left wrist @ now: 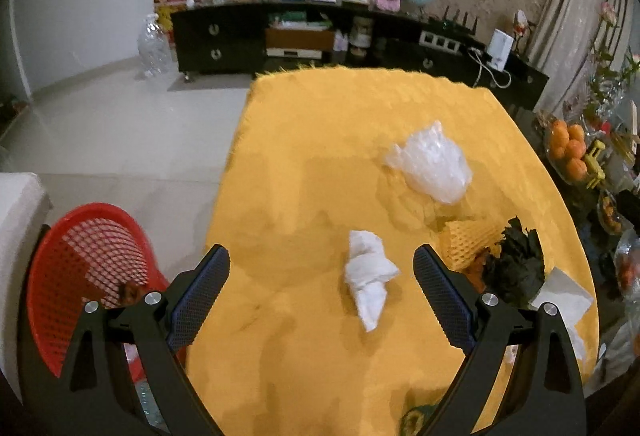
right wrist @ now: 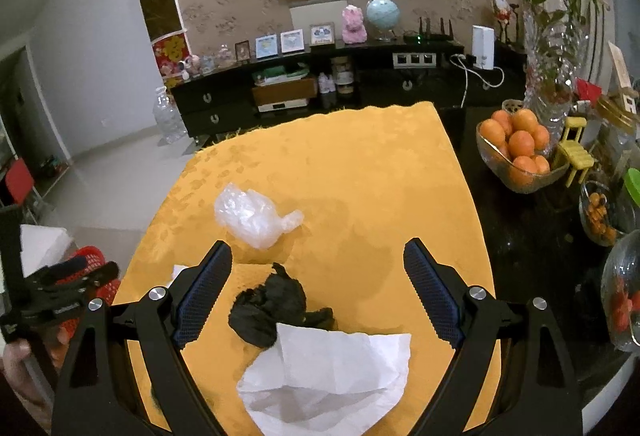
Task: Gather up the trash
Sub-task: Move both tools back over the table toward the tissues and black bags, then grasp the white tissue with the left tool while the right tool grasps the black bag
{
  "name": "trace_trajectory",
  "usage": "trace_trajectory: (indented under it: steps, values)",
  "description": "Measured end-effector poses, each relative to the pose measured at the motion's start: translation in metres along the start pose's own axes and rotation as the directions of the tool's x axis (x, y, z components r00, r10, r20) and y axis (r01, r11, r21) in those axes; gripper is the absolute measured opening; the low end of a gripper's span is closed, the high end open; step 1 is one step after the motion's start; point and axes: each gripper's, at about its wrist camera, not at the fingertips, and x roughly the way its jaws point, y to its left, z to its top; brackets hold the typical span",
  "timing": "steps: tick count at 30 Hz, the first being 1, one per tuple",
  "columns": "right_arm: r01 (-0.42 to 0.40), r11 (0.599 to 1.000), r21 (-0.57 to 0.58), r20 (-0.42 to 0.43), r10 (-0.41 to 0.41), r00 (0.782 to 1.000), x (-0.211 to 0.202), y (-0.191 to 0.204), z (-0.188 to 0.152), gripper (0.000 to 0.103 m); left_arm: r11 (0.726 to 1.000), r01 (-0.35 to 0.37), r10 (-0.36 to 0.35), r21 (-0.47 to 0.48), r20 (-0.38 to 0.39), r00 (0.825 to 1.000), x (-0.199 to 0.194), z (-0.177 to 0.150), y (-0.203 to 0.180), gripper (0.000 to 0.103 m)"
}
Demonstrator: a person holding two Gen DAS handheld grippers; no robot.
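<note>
Scattered trash lies on the worktop [left wrist: 320, 140], which is covered by a yellow cloth. Through the left camera we see a twisted white tissue [left wrist: 368, 276] lying between the spread fingers of our left gripper [left wrist: 322, 276]; its jaws are wide open and touch nothing. Farther away sits a crumpled clear plastic bag [left wrist: 432, 164]. To the right lie a piece of yellow foam netting [left wrist: 468, 240], a wad of black plastic [left wrist: 514, 264] just beside it, and a flat white paper [left wrist: 564, 292] near the cloth's edge.

Through the right camera, our right gripper [right wrist: 318, 272] hangs with its jaws wide open over the black plastic [right wrist: 272, 304], gripping nothing. The white paper [right wrist: 332, 376] lies nearest the camera, with the black wad against its far edge. The clear bag [right wrist: 252, 216] lies beyond.

A red mesh basket [left wrist: 84, 268] stands on the floor to the left of the worktop, beside our left gripper. On the right, on a dark surface, a glass bowl of oranges [right wrist: 516, 148] stands next to a small yellow toy chair [right wrist: 572, 148].
</note>
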Motion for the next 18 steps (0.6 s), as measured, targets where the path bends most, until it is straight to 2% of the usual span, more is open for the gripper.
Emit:
trace_trajectory:
  steps: [4,9,12,16,18]
  values:
    - [0.0,1.0,0.004,-0.007,0.0,1.0,0.0,-0.005,-0.003,0.085,0.999,0.003,-0.002,0.036,-0.029,1.0,0.019,-0.001,-0.017,0.088]
    - [0.008,1.0,0.013,-0.018,-0.007,1.0,0.0,-0.012,-0.006,0.085,0.996,-0.001,0.01,0.092,-0.091,0.996,0.045,-0.006,-0.032,0.067]
    - [0.015,0.999,0.028,-0.029,-0.014,0.999,0.002,-0.021,-0.009,0.085,0.996,0.0,0.011,0.093,-0.122,0.992,0.056,-0.009,-0.033,0.058]
    - [-0.005,0.997,0.072,-0.049,0.009,0.999,0.004,-0.03,-0.01,0.085,0.995,0.004,0.011,0.101,-0.145,0.989,0.068,-0.014,-0.036,0.053]
    - [-0.018,0.996,0.089,-0.057,0.023,0.998,0.006,-0.032,-0.01,0.085,0.994,0.011,0.005,0.107,-0.145,0.989,0.069,-0.015,-0.038,0.044]
